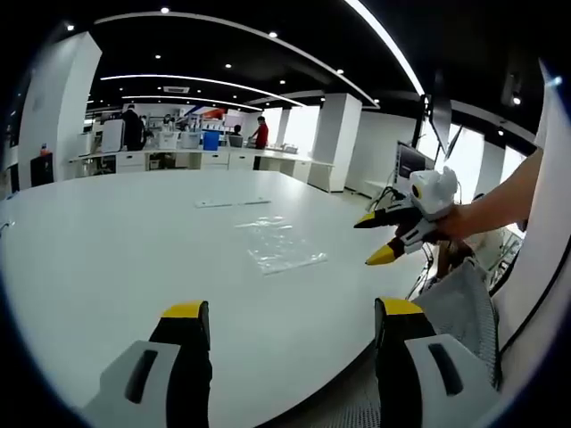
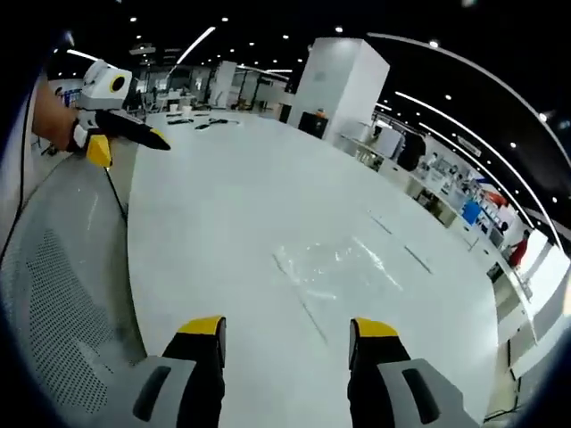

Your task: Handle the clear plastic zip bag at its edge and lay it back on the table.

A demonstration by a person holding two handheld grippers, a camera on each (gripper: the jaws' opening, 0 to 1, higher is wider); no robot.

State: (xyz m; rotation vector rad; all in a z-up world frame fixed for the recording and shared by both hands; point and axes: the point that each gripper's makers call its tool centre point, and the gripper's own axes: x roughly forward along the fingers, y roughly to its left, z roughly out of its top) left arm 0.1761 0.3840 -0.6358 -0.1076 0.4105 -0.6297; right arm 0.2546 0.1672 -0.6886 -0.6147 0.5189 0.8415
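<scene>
No readable writing anywhere. Clear crinkly zip bag lies flat on the glossy white counter; left claw and right claw both spread, holding nothing.

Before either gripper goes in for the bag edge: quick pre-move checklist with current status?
1. Clear zip bag flat on the white table: ok.
2. Left gripper jaws apart, nothing between them: ok.
3. Right gripper jaws apart, nothing between them: ok.
4. Bag edge reachable, no gripper touching it: ok; both are short of the bag.
5. Which edge carries the zip: cannot tell, film is too transparent.
6. Nearby clutter: ok; the thin clear strips lie beyond the bag.
</scene>
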